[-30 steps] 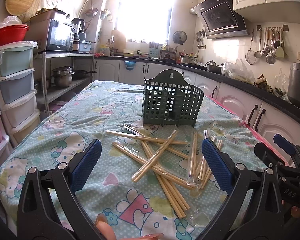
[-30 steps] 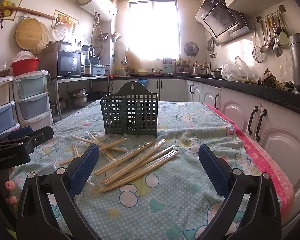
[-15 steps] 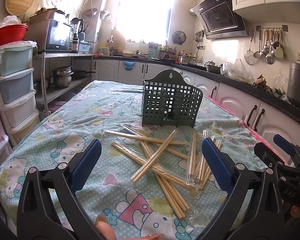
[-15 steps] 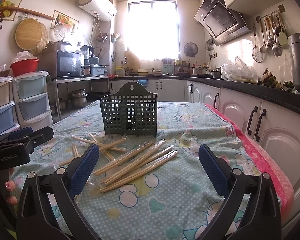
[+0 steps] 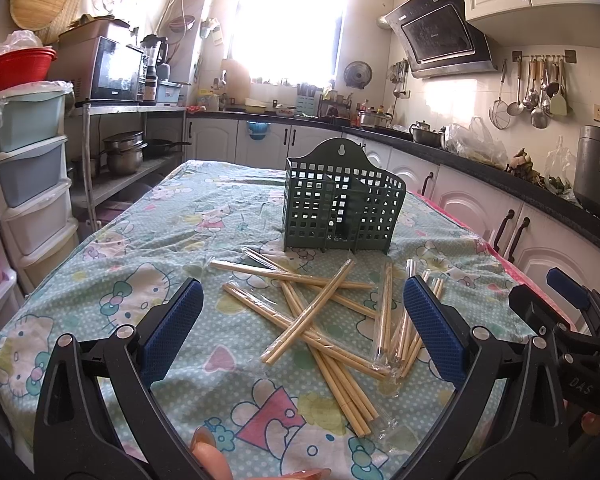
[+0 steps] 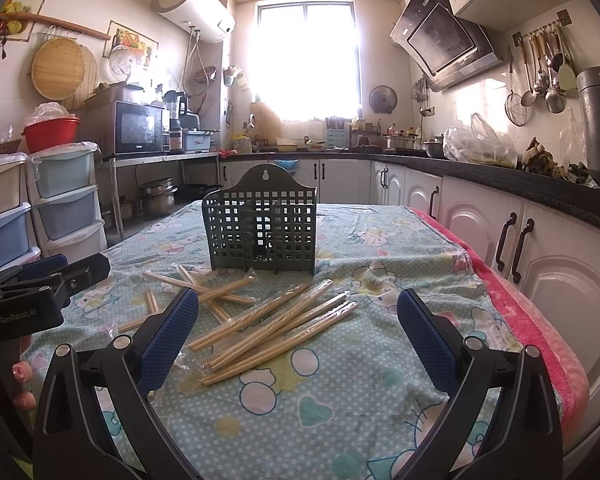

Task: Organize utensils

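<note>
A table draped in a pale green polka-dot cloth printed with cartoon cats, hearts and bows (image 5: 148, 240) fills the middle of a narrow kitchen, with a pink towel-like cover (image 6: 520, 312) showing along its right edge. Near the centre of the cloth stands an upright dark green perforated plastic utensil holder (image 5: 342, 210) with a hanging hole in its arched back and inner dividers. Just in front of it lies a loose, criss-crossed scatter of pale bamboo chopsticks in clear plastic sleeves (image 5: 320, 312), flat on the cloth and apart from the holder. The left gripper (image 5: 304, 332) hovers above the near part of the table with its blue-padded fingers spread wide and nothing between them; the right gripper (image 6: 298, 336) is likewise spread wide and empty, low over the cloth to the right of the pile. Along the left wall stands a stack of pastel plastic drawers (image 5: 28, 168) topped by a red plastic basin (image 5: 18, 66), beside a metal shelf carrying a microwave (image 6: 138, 128). A bright window (image 6: 306, 60) glares at the far end above white cabinets with a dark countertop (image 6: 500, 180); a black slanted range hood (image 5: 440, 40) and a row of hanging metal ladles and strainers (image 5: 532, 92) occupy the right wall.
</note>
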